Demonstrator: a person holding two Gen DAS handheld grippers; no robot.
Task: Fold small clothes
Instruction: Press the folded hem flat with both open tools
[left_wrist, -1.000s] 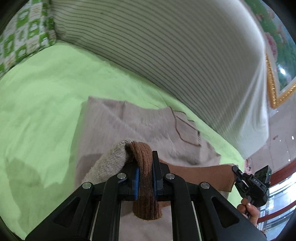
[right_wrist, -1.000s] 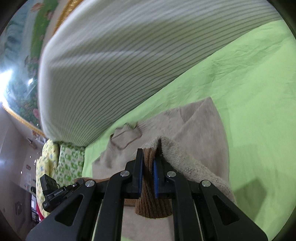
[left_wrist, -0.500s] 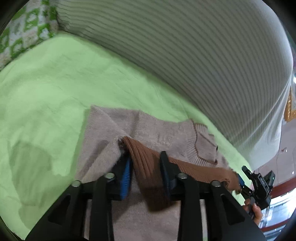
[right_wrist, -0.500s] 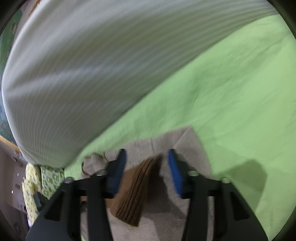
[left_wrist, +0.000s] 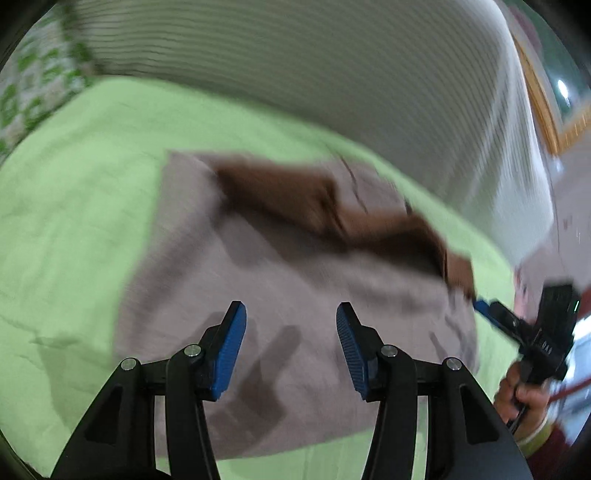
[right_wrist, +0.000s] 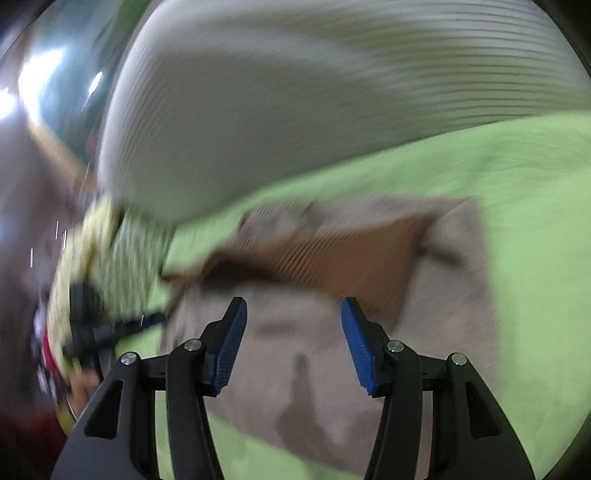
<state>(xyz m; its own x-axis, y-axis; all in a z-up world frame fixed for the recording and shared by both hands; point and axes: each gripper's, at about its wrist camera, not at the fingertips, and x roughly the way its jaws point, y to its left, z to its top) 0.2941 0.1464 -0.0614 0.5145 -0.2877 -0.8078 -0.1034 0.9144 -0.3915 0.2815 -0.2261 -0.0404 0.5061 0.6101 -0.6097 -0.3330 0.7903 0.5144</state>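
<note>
— Left view: my left hand-held gripper (left_wrist: 290, 345) has just been opening, nothing between its pads; the sweater (left_wrist: 295, 295) lies folded on the green bed (left_wrist: 74, 221).

— Right view: right hand-held gripper (right_wrist: 293, 341) gapes empty too. Soft, light knit; I'd pinch a folded edge.

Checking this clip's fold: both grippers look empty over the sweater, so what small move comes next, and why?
Probably regrip a side edge for a second fold. The left gripper and right gripper have just opened, empty, and the sweater lies with its brown hem already folded up.
</note>
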